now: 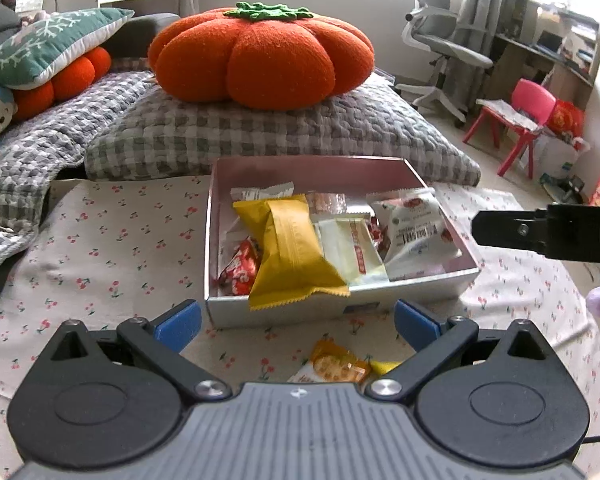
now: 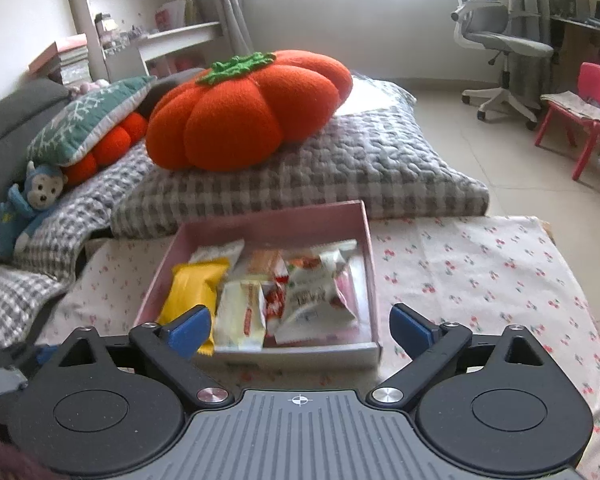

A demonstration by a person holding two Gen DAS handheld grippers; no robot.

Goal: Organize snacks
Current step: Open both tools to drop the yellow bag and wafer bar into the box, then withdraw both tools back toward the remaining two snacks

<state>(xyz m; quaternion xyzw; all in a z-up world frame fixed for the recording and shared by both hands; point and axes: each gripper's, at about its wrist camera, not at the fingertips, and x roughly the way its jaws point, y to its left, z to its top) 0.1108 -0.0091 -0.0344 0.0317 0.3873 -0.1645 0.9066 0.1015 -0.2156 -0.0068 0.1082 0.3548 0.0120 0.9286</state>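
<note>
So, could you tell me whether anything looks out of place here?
Yes: an orange snack packet lies on the cherry-print cloth outside the pink cardboard box, and the large yellow wrapper hangs over the box's near rim.

Box [image 1: 420, 284]: pale pink inside, silvery-white outer wall.
Large packet [image 1: 296, 254]: plain yellow.
Round-cornered packet [image 1: 416, 224]: white with red print.
Loose packet [image 1: 336, 364]: orange.
Cloth [image 1: 112, 248]: cream, small red cherries.
Cushion [image 1: 260, 56]: orange, green stalk.
Quilt [image 1: 260, 136]: grey-and-white check.
Pillow [image 1: 48, 44]: teal, white snowflake pattern.
Gripper pads [image 1: 178, 326]: blue.
Small chair [image 1: 530, 108]: pink seat, red legs.
</note>
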